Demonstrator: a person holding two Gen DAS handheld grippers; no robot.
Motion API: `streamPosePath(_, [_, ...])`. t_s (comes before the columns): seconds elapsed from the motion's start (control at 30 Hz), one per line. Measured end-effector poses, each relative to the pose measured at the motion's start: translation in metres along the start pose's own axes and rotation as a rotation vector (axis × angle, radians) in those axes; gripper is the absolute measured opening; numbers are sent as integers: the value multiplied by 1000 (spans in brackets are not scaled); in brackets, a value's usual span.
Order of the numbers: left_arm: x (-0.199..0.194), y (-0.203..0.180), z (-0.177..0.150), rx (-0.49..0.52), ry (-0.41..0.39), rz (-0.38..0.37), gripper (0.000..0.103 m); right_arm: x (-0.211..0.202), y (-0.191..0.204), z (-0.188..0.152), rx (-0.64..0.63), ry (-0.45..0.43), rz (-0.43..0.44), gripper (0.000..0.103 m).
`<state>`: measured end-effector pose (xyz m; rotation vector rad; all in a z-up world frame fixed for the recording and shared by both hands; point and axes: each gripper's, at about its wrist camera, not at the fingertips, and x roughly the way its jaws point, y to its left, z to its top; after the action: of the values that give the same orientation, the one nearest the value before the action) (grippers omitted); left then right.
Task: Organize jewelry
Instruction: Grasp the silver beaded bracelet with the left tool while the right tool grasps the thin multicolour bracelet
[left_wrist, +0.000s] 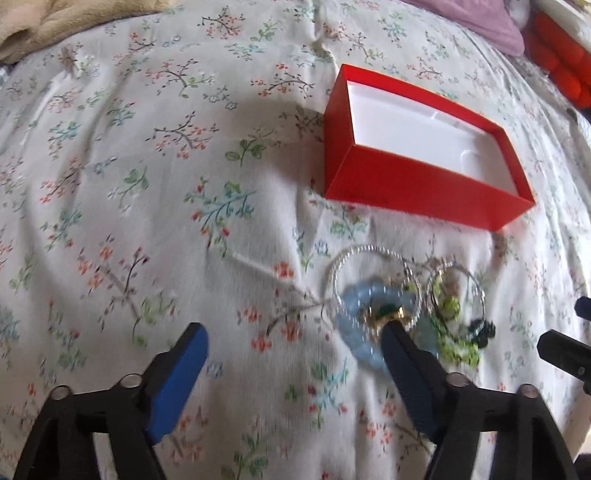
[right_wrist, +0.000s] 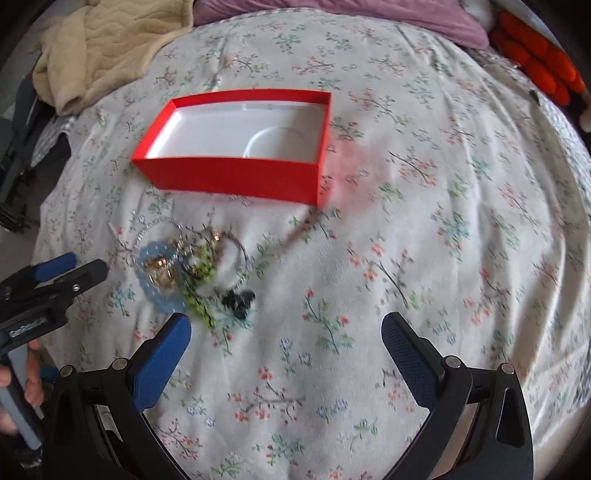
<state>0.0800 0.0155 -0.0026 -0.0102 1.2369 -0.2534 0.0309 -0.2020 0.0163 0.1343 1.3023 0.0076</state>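
Jewelry pile (right_wrist: 192, 266) beside red box (right_wrist: 236, 177) — both hand-held grippers (left_wrist: 291, 339) (right_wrist: 286, 330) spread wide, grasping nothing.

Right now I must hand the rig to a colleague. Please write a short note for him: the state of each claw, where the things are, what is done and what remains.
Left claw: open, holds nothing, low over the sheet, its right finger at the edge of the jewelry pile.
Right claw: open, holds nothing, just right of the pile.
Red box: open, behind the pile, nothing in it.
Pile: silver bangles, blue beaded bracelet, green beads, gold pieces, a dark piece, all tangled on the floral bedsheet.
Done: nothing.
Left: probably move every piece into the box.
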Motion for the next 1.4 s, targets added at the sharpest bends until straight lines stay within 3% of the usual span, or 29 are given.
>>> streamPosePath(0.07, [11, 2, 5, -6, 6, -24, 64, 7, -3, 6, 19, 3, 43, 99])
streamPosePath(0.1, [16, 3, 8, -9, 17, -38, 53, 11, -5, 9, 32, 6, 65, 94])
streamPosePath(0.17, [25, 3, 14, -11, 41, -68, 43, 21, -9, 13, 70, 30, 115, 84])
streamPosePath(0.23, [30, -1, 20, -3, 40, -106, 41, 32, -9, 18, 84, 56, 138, 72])
streamPosePath(0.33, [36, -8, 29, 12, 45, -123, 39, 39, -3, 25, 64, 62, 140, 69])
streamPosePath(0.4, [43, -13, 33, 20, 60, -137, 26, 43, 0, 29, 51, 64, 147, 68])
streamPosePath(0.6, [53, -29, 35, 94, 76, -64, 16, 55, -1, 38, 50, 79, 144, 60])
streamPosePath(0.7, [57, -35, 37, 122, 70, -28, 5, 60, -4, 42, 64, 86, 143, 53])
streamPosePath(0.8, [58, -38, 38, 124, 61, -15, 0, 61, -6, 43, 75, 87, 147, 50])
streamPosePath(1.07, [38, -41, 36, 113, 3, -41, 0, 60, 1, 43, 68, 87, 159, 37])
streamPosePath(1.17, [29, -38, 33, 113, -15, -40, 0, 63, 7, 43, 56, 94, 163, 29])
streamPosePath(1.33, [19, -35, 29, 111, -36, -44, 0, 74, 18, 40, 29, 120, 167, 7])
streamPosePath(1.4, [15, -33, 28, 107, -48, -43, 0, 73, 21, 40, 11, 109, 152, 6])
